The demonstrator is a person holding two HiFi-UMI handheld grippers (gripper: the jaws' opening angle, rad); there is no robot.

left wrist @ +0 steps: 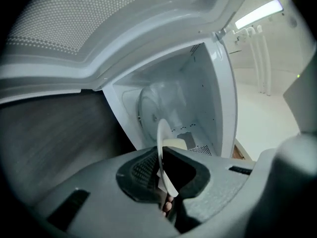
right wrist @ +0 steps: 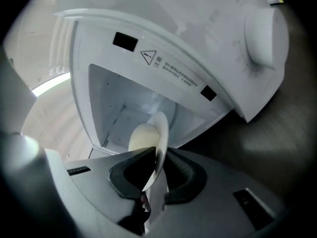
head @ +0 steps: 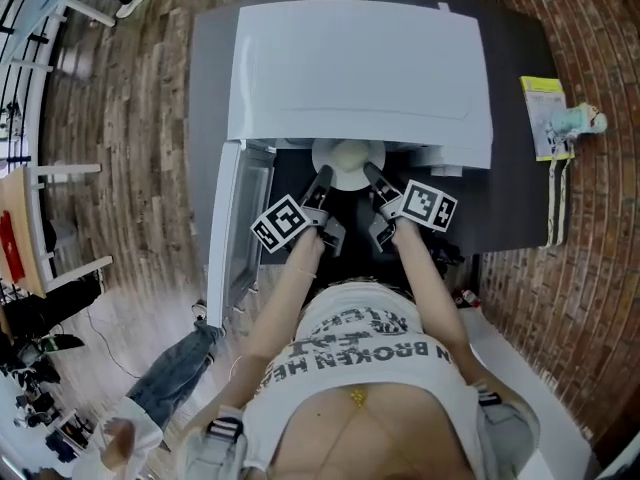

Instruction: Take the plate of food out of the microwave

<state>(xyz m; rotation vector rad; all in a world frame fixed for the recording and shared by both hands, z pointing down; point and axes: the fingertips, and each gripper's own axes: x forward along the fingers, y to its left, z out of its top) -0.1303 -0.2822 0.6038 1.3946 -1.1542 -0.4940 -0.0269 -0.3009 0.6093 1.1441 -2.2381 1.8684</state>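
Note:
A white microwave (head: pixel 360 68) stands on a grey table (head: pixel 515 203) with its door (head: pixel 228 230) swung open to the left. At the mouth of the cavity is a white plate (head: pixel 347 164) carrying a pale mound of food (head: pixel 352 154). My left gripper (head: pixel 322 181) is shut on the plate's left rim and my right gripper (head: pixel 373 177) on its right rim. In the left gripper view the plate (left wrist: pixel 160 139) runs edge-on between the jaws of the left gripper (left wrist: pixel 163 171), with the food (left wrist: pixel 174 144) beyond. In the right gripper view the right gripper (right wrist: pixel 153 171) pinches the plate (right wrist: pixel 160 132) beside the food (right wrist: pixel 142 137).
The open cavity (left wrist: pixel 198 98) lies just behind the plate, its ceiling low overhead. A yellow-green booklet (head: pixel 545 110) and a small pale figure (head: pixel 580 120) lie at the table's right edge. Wooden floor and chair legs (head: pixel 70 178) are at the left.

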